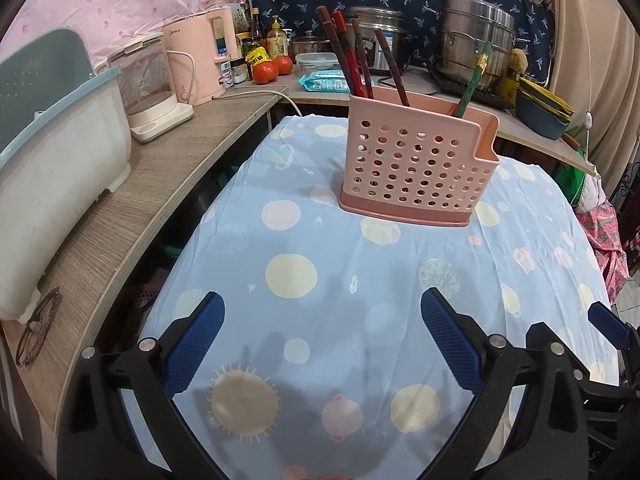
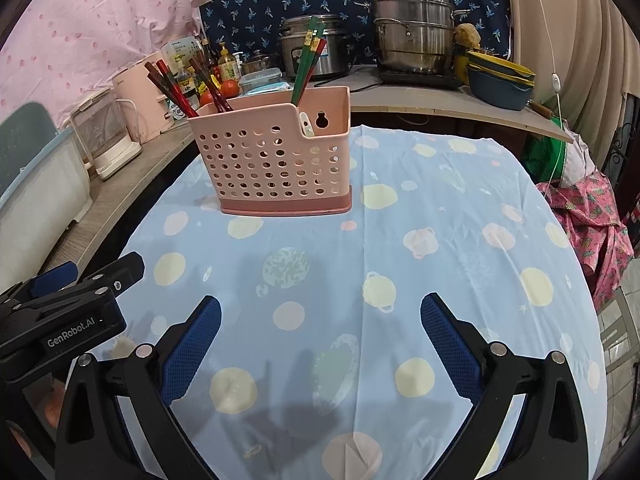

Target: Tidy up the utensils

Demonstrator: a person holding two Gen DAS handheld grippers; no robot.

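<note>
A pink perforated utensil holder (image 1: pixel 416 160) stands upright on the blue spotted tablecloth (image 1: pixel 320 272); it also shows in the right wrist view (image 2: pixel 276 160). Several dark red chopsticks (image 1: pixel 352 56) lean in its left compartment, and green chopsticks (image 1: pixel 472 80) stand in the right one; the right wrist view shows both the red chopsticks (image 2: pixel 176 92) and the green chopsticks (image 2: pixel 306 64). A white utensil tip (image 2: pixel 306 124) pokes out of the low front pocket. My left gripper (image 1: pixel 322 312) is open and empty, well short of the holder. My right gripper (image 2: pixel 320 316) is open and empty too.
A wooden counter (image 1: pixel 152 168) runs along the left with a white tub (image 1: pixel 52 176), a glass kettle (image 1: pixel 148 84) and glasses (image 1: pixel 38 328). Steel pots (image 2: pixel 412 28), tomatoes (image 1: pixel 272 68) and stacked dishes (image 2: pixel 500 80) sit on the back shelf.
</note>
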